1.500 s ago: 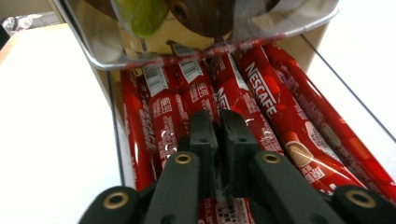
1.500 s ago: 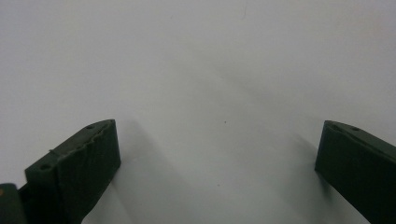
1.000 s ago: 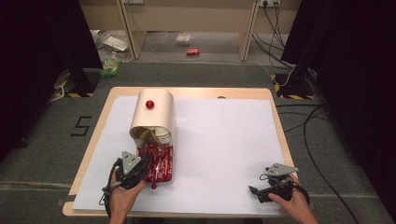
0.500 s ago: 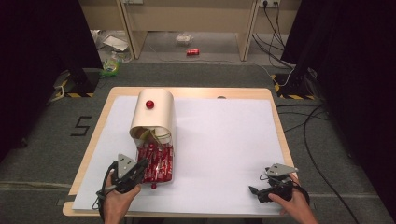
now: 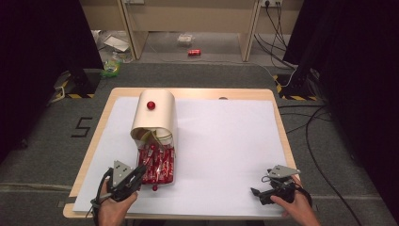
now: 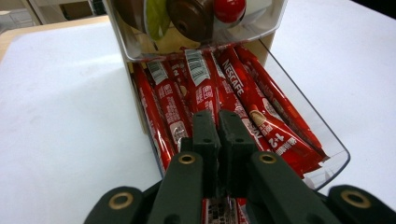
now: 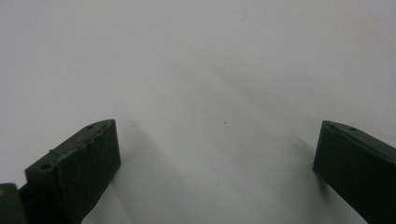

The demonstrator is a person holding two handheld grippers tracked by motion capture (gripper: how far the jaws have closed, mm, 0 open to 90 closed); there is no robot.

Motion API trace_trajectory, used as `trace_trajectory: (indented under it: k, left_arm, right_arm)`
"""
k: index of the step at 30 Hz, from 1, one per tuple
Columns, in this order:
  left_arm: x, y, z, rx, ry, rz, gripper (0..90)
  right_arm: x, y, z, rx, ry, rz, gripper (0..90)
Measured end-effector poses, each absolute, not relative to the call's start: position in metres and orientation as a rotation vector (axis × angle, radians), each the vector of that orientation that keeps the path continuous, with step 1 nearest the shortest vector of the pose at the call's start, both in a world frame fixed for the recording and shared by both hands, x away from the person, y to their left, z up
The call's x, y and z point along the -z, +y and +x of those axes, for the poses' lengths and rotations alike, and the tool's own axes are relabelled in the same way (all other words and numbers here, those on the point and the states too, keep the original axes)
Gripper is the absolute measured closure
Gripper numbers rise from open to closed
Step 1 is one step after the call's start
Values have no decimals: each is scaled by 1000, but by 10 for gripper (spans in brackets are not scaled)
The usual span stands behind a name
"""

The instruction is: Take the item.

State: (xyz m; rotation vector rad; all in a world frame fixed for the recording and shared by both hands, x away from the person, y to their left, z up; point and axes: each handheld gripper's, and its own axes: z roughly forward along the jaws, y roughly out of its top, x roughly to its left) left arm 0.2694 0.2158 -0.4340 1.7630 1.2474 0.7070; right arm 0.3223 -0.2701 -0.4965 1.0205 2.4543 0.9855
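Note:
A cream, arch-topped dispenser [image 5: 155, 113] with a red knob [image 5: 150, 105] stands on the left half of the white sheet. Its clear drawer [image 5: 165, 178] is pulled out toward me and holds several red Nescafe sachets [image 6: 252, 107]. A small red knob [image 5: 154, 188] sits at the drawer's front edge. My left gripper [image 5: 140, 170] is at the drawer's front left corner. Its jaws are shut, tips [image 6: 218, 116] lying over the sachets; whether a sachet is pinched I cannot tell. My right gripper [image 5: 256, 193] rests at the front right, open [image 7: 217, 154] over bare paper.
The white sheet [image 5: 226, 141] covers most of the wooden table [image 5: 277, 117]. Coffee capsules [image 6: 187, 18] fill the dispenser's upper compartment. Cables [image 5: 320, 136] trail on the floor at the right, and a red can [image 5: 194, 52] lies beyond the table.
My left gripper has drawn back a little toward the table's front left, away from the drawer's middle. The drawer and the right gripper have stayed put.

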Motion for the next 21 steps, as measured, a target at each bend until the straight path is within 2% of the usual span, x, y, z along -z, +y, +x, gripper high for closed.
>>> trace_trajectory:
  k: [21]
  left_arm:
    - [428,226,245,-747,1252,1739,860]
  right_arm:
    - [496,-270,322,-988,2455,1019,15]
